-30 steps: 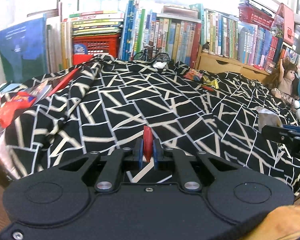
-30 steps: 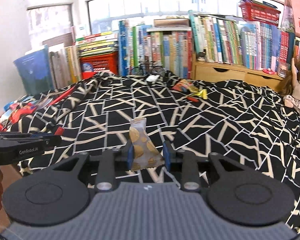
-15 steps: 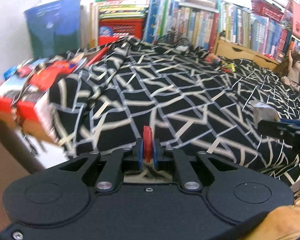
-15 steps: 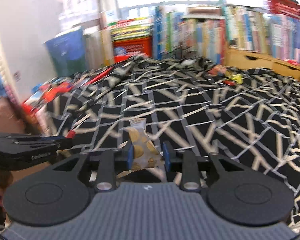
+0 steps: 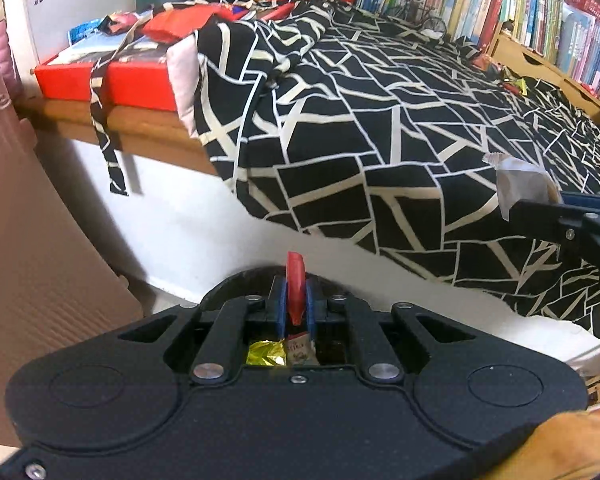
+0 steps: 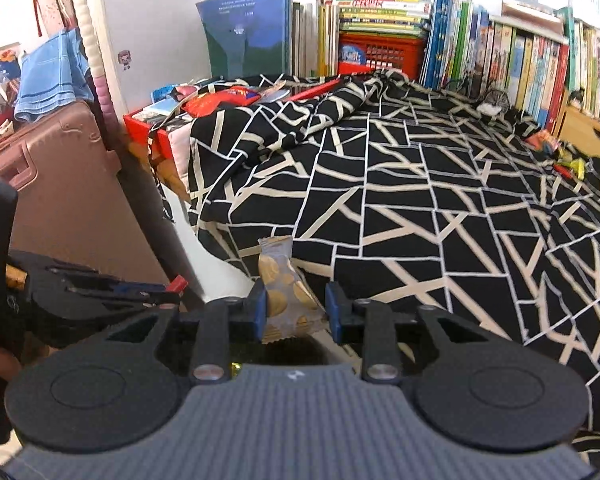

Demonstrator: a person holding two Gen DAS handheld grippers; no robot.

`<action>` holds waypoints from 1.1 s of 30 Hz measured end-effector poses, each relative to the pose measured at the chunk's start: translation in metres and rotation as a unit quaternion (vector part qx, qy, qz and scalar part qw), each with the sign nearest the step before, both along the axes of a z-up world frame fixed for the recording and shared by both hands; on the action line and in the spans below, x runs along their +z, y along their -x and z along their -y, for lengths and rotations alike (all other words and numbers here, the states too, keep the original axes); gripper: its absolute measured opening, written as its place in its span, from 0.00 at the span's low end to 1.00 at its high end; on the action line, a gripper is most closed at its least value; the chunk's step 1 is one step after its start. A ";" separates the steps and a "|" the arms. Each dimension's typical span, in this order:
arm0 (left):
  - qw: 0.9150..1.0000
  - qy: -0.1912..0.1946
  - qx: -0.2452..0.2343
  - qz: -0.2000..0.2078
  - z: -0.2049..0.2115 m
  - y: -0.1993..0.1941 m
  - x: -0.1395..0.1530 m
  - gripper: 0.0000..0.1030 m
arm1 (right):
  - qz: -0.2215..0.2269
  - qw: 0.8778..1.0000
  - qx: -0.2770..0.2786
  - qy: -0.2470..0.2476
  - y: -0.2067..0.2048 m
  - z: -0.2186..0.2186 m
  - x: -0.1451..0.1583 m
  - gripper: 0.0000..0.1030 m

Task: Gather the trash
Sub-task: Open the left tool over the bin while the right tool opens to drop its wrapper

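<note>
My left gripper (image 5: 295, 304) is shut on a thin red wrapper (image 5: 295, 284) and hangs off the bed's edge above a dark bin (image 5: 332, 350) holding a gold foil scrap (image 5: 266, 354) and a small packet (image 5: 299, 350). My right gripper (image 6: 295, 308) is shut on a cookie packet (image 6: 282, 292) printed with round biscuits, above the same dark opening (image 6: 296, 354). That packet (image 5: 516, 184) shows again at the right of the left wrist view, and the left gripper (image 6: 152, 294) with its red wrapper appears at the left of the right wrist view. More wrappers (image 6: 556, 152) lie far back on the bed.
A bed with a black-and-white quilt (image 5: 380, 120) fills the right. A red box (image 5: 112, 80) with papers sits at the bed's left corner, beside a pink-brown suitcase (image 6: 60, 184). Bookshelves (image 6: 500, 52) line the back wall. A small bicycle model (image 6: 492, 100) stands near them.
Both grippers have drawn back and swung left, off the bed and down past its edge, still holding their wrappers. The bin with trash has come into view beneath them.
</note>
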State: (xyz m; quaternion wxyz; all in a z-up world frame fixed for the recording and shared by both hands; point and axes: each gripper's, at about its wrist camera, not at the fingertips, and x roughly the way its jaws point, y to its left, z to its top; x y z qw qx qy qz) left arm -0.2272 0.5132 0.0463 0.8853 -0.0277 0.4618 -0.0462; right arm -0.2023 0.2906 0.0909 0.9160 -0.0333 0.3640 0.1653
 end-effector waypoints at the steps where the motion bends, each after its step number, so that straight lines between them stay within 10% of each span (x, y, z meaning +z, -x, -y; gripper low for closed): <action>1: 1.000 0.001 0.002 -0.003 0.000 -0.001 -0.001 0.09 | -0.003 1.000 0.001 0.000 -0.001 0.000 -0.001 0.34; 13: 1.000 -0.012 0.018 -0.012 0.004 -0.018 -0.007 0.13 | -0.017 1.000 0.026 0.000 -0.006 -0.007 -0.006 0.34; 17: 1.000 -0.008 0.027 -0.008 -0.001 -0.022 -0.005 0.37 | -0.016 0.999 0.030 0.003 -0.009 -0.008 -0.006 0.34; 33: 0.994 -0.013 0.104 -0.008 -0.032 -0.002 0.005 0.38 | -0.038 0.996 0.080 0.006 -0.026 -0.031 -0.016 0.34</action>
